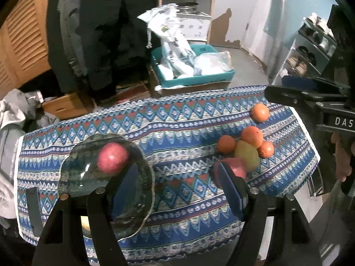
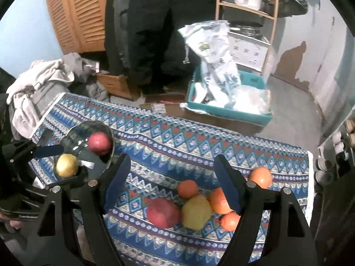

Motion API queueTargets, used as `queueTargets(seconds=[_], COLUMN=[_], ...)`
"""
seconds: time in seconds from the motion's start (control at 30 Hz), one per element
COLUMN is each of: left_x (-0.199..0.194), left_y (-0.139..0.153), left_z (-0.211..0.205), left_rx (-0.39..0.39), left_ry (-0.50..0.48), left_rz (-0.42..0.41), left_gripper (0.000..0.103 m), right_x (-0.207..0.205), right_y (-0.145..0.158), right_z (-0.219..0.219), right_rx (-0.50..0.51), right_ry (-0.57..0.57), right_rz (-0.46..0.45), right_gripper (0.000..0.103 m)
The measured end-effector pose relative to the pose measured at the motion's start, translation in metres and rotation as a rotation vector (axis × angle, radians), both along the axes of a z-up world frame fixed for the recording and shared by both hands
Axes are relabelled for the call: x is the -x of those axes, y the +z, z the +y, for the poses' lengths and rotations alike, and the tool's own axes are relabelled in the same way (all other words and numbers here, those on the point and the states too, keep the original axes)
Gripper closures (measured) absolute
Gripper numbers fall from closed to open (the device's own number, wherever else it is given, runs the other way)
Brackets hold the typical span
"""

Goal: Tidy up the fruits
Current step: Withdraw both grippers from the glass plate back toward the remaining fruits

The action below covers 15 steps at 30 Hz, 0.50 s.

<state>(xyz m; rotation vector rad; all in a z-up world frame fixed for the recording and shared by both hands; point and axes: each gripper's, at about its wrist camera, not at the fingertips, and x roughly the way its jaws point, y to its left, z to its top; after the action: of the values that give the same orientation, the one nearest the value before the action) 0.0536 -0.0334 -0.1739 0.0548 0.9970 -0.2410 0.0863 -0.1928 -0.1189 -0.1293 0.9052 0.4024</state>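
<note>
left gripper [image 1: 177, 190]: jaws apart, empty | right gripper [image 2: 172, 184]: wide apart, empty | glass plate [image 2: 75, 133]: red apple [image 2: 99, 143], yellow fruit [image 2: 66, 165], likely a lemon, partly hidden

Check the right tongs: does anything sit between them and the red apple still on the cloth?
Nothing visible does. The right tongs stand open above the cloth, and the red apple lies just below them, uncovered, touching only the yellow fruit at its side.

Red apple [image 2: 163, 213], yellow fruit [image 2: 196, 212], oranges [image 2: 187, 189] between spread right gripper [image 2: 172, 184] fingers [image 2: 117, 181].
</note>
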Motion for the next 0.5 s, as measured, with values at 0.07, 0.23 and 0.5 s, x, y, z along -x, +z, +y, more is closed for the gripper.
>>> queueTargets(seconds=[0.07,0.23,0.5], left_x=[-0.002,-0.007,-0.018], left_y=[-0.002,-0.011,-0.032], left_z=[-0.008,-0.031,-0.055], left_rx=[0.002,-0.004,0.009], left_ry=[-0.013,-0.05,-0.074], left_rz=[0.01,0.035,0.106], left_gripper=[0.027,0.027,0.027], right_x=[0.001,0.005,0.008], right_y=[0.001,-0.005,-0.019], right_z=[-0.009,-0.036,-0.077], right_rx=[0.003,0.008,0.018], right_ry=[-0.013,-0.058,-0.134], right_rz=[-0.006,0.003,0.042], right_gripper=[0.023,0.022,0.022])
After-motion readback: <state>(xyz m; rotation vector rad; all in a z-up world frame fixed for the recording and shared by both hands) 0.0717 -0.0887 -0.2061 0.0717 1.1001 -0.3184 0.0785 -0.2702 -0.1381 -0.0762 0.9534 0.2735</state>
